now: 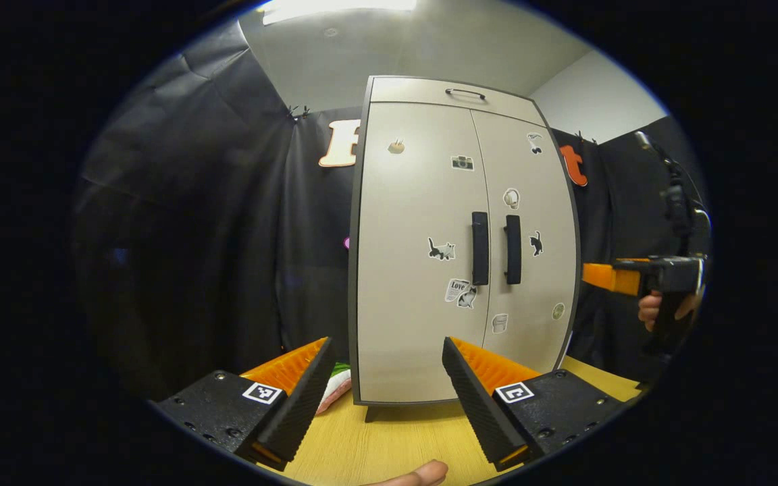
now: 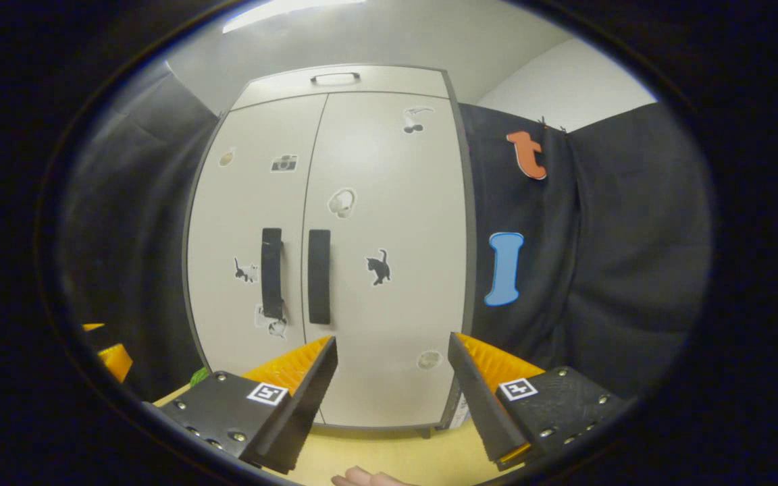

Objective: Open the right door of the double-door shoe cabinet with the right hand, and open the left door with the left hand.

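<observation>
A beige double-door shoe cabinet (image 1: 423, 202) (image 2: 362, 202) stands upright on a wooden table, both doors closed. Two dark vertical handles sit side by side at the centre seam: the left door handle (image 1: 479, 248) (image 2: 271, 273) and the right door handle (image 1: 512, 249) (image 2: 319, 276). My left gripper (image 1: 387, 361) is open, short of the cabinet and facing the lower left door. My right gripper (image 2: 392, 358) is open too, facing the lower right door just below its handle. In the left gripper view, the right gripper's body (image 1: 639, 275), held by a hand, hovers right of the cabinet.
The light wooden table (image 1: 396, 439) (image 2: 389, 452) carries the cabinet. A pink and green item (image 1: 335, 388) lies at the cabinet's left foot. Small stickers dot both doors, and a drawer with a thin handle (image 1: 464, 92) tops the cabinet. Black cloth walls surround it.
</observation>
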`<state>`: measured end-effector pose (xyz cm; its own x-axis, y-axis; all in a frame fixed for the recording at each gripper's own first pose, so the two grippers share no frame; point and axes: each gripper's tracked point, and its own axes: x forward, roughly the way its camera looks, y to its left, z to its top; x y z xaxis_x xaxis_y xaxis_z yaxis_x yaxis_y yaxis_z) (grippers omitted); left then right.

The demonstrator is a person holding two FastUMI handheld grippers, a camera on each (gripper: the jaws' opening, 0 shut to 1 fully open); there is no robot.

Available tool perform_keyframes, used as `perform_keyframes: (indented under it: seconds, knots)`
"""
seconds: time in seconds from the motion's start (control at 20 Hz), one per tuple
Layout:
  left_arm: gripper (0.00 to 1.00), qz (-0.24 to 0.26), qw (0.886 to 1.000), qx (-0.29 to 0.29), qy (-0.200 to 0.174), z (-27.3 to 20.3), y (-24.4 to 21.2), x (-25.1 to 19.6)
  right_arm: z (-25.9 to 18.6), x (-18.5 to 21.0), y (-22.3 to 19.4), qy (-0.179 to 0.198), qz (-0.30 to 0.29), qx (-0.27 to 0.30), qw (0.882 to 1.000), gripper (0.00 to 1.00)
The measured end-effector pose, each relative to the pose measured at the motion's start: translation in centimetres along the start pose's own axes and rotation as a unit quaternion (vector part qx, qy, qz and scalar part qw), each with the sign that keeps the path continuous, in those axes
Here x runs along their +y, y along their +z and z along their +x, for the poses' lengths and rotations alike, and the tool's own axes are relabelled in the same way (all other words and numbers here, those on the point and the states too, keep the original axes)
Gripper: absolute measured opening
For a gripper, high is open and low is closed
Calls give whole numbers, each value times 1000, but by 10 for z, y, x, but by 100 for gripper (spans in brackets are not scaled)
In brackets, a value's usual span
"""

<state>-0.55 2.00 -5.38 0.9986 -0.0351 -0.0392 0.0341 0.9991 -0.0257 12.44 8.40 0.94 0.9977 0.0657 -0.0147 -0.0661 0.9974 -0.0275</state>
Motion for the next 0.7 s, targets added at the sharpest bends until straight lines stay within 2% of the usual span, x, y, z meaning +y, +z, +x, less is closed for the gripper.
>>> perform_keyframes:
  seconds: [0.05, 0.1, 0.2, 0.35, 0.4, 0.5, 0.55, 0.7]
  knots:
    - [99, 1, 1000, 1, 0, -2, -2, 1, 11, 7, 9, 3, -2, -5, 1000, 98]
    - [99, 1, 1000, 1, -2, -5, -4, 1, 24, 13, 18, 4, -4, -12, 1000, 94]
    - [99, 0, 1000, 3, -13, -10, -9, -4, 45, 25, 28, 4, -5, -20, 1000, 94]
    - [99, -2, 1000, 6, -17, -17, -15, -2, 75, 51, 32, 26, 23, -5, 999, 94]
    - [99, -4, 1000, 5, -19, -17, -16, -3, 84, 62, 34, 38, 31, -3, 999, 98]
    - [99, -7, 1000, 5, -27, -20, -20, -3, 100, 72, 37, 44, 35, -2, 998, 98]
    - [99, -8, 999, 7, -30, -20, -23, -2, 106, 77, 35, 45, 35, 2, 998, 94]
    - [99, -11, 999, 16, -29, -20, -30, 6, 122, 86, 31, 40, 25, 13, 999, 94]
